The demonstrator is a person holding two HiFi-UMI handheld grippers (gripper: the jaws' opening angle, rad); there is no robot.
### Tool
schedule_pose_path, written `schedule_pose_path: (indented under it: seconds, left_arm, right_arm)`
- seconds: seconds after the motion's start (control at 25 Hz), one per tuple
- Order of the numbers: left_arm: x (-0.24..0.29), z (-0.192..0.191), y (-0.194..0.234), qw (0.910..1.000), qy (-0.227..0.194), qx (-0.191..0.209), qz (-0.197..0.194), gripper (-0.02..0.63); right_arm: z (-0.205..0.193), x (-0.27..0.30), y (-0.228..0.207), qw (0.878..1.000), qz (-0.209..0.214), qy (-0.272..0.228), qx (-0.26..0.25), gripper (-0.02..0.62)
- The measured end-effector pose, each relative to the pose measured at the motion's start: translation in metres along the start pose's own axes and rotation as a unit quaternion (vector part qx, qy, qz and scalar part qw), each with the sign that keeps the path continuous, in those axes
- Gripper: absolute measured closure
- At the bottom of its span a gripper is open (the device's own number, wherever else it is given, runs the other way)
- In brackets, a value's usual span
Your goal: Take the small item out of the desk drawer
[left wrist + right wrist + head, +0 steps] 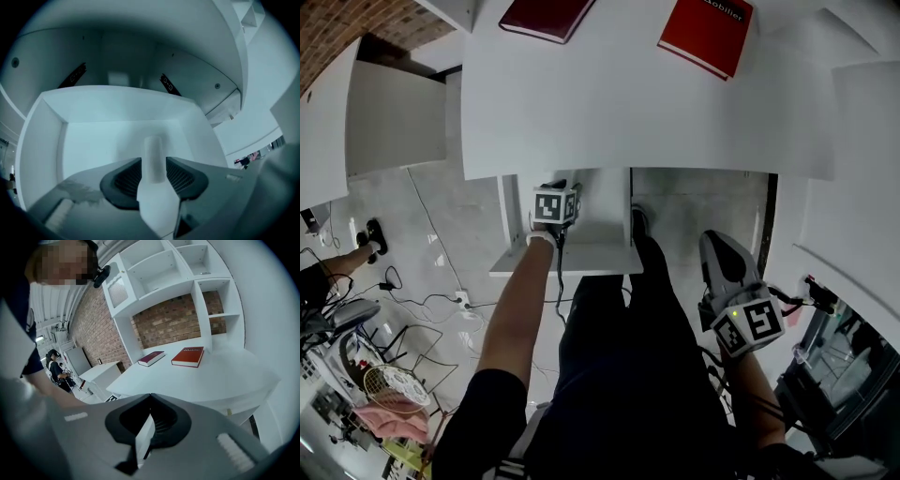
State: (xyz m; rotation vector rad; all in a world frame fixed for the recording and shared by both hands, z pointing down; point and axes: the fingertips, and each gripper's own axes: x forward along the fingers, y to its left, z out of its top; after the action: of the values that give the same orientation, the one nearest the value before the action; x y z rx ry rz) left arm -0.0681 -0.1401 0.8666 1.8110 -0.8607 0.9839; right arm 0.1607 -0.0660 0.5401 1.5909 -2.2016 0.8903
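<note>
The drawer (581, 255) stands pulled out under the white desk (628, 103), whose smooth top overhangs its rear. A dark red book (546, 16) and a red book (706, 33) lie at the far desk edge, well apart from it. The left gripper (153, 165) is inside the drawer with its jaws wide apart. The item (153, 146), pale, slim and round-ended, lies between the ribbed black pads; contact cannot be told. The flat walls leave room either side. The right gripper (150, 398) is outside the drawer, jaws together and empty.

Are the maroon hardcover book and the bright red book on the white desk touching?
Apart: head view shows bare desk between maroon book and red book.
</note>
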Motion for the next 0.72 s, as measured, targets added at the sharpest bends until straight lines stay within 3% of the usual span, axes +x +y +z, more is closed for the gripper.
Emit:
schedule_pose_path:
  seconds: [0.28,0.72]
  left_arm:
    - [0.015,-0.008,0.003,0.9994,0.008,-0.032,-0.012,0.436]
    - [0.001,-0.002,-0.012,0.9997,-0.005,-0.016,-0.015,0.463]
  right_arm:
    - [-0.018,0.002,0.002,1.000,-0.001,0.012,0.013,0.592]
    - [-0.024,0.002,0.018,1.000,0.024,0.016,0.012,0.592]
